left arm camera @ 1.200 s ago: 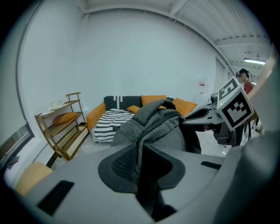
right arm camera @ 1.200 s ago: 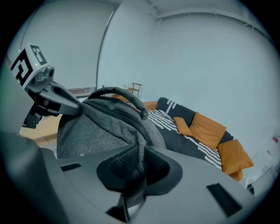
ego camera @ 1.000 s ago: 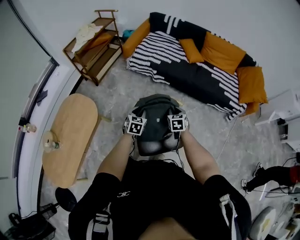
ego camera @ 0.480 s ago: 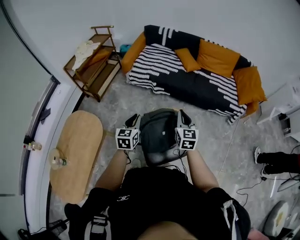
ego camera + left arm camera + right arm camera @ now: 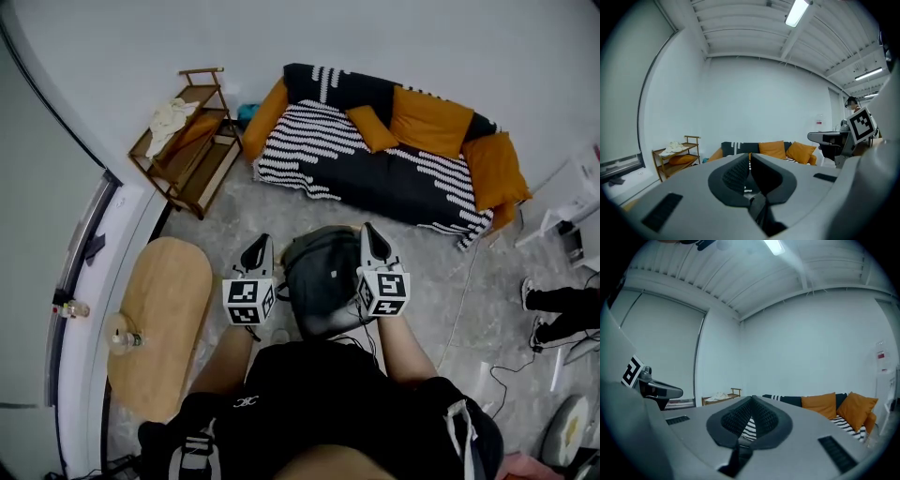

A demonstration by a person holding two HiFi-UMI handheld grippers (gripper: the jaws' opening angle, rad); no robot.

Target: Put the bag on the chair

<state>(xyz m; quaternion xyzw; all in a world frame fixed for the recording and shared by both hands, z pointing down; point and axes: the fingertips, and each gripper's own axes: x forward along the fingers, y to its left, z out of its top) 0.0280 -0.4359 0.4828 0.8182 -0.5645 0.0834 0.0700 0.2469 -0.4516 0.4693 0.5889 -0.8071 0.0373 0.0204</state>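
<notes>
Bag (image 5: 323, 281) sits between the left gripper (image 5: 262, 241) and right gripper (image 5: 368, 228), both clenched empty, the left's jaws closing. A striped sofa (image 5: 384, 173) stands beyond, an oval desk (image 5: 169, 309) to the left

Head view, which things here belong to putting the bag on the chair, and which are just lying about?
Job in hand: bag; left gripper and right gripper, both shut and empty, either side of it. The chair cannot be made out.

Lying about: sofa, orange cushions, wooden shelf, oval table.
</notes>
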